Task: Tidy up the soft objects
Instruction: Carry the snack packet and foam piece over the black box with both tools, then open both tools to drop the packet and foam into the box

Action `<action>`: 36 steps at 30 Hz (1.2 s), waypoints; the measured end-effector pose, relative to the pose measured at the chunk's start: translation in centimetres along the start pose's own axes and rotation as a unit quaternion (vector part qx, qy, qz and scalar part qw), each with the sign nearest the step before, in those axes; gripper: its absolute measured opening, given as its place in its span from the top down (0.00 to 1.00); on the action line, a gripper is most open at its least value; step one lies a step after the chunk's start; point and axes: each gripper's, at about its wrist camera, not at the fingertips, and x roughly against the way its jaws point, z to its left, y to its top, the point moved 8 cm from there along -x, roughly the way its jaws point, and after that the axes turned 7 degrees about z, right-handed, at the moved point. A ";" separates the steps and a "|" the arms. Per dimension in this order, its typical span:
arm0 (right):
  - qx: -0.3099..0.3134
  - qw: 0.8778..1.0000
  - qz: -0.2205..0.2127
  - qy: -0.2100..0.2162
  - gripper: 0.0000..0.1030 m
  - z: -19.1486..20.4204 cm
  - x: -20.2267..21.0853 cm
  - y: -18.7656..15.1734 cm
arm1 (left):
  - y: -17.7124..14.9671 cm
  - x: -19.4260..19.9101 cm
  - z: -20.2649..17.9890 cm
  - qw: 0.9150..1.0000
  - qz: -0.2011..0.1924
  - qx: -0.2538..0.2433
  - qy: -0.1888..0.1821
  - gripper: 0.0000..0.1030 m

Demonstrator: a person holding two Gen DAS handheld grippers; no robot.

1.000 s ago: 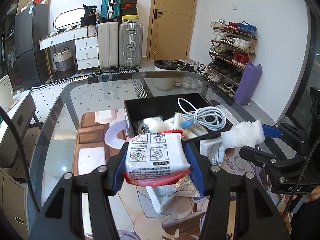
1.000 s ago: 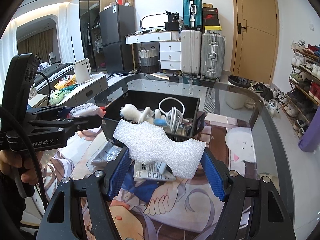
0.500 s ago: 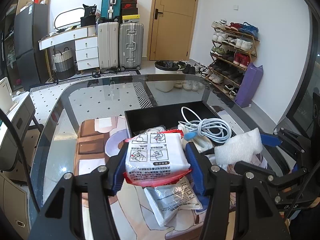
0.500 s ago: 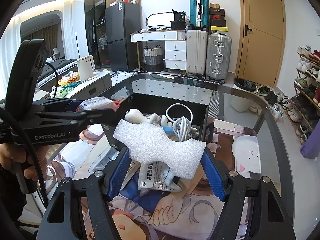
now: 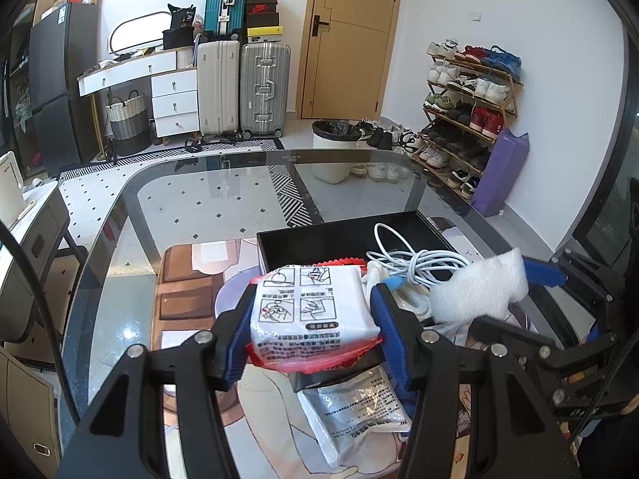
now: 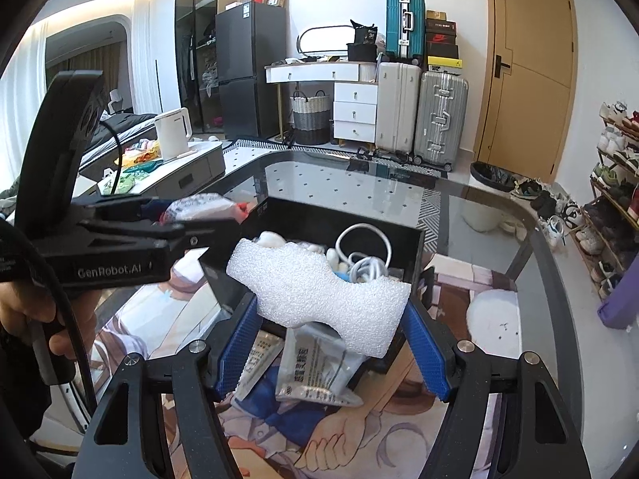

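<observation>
Glass desk (image 5: 191,215) in a bedroom, with both our grippers loaded beside the black box (image 5: 319,239).
Nearest us, short of the box, two white sachets (image 6: 315,367) lie on the printed mat (image 6: 327,439). Over the box's near edge, our left gripper (image 5: 313,319) has its jaws clamped on a white instruction-printed packet (image 5: 311,311) with red trim; our right gripper (image 6: 331,335) has its jaws wider, pressed on a white foam block (image 6: 319,291), just right of the packet. Inside the box lie a coiled white cable (image 5: 415,263) and soft white pieces. Beyond the box, suitcases (image 5: 239,88) stand by the door (image 5: 347,40).
</observation>
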 end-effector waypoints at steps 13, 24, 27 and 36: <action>-0.030 0.999 -0.006 -0.025 0.30 -3.4 -2.1 1.9 | 0.7 -1.9 -0.2 1.000 0.007 0.001 -0.001 0.46; -0.029 0.999 -0.010 -0.030 0.30 -4.8 -4.2 4.1 | 2.2 -4.3 -1.0 1.000 0.012 -0.016 0.010 0.46; -0.020 0.999 -0.012 -0.028 0.30 -5.0 -5.2 4.7 | 2.3 -5.1 -1.2 1.000 0.018 -0.021 0.013 0.46; -0.007 1.000 0.009 -0.014 0.30 -5.1 -8.2 4.4 | 2.1 -6.4 -1.1 0.999 0.027 -0.033 0.033 0.46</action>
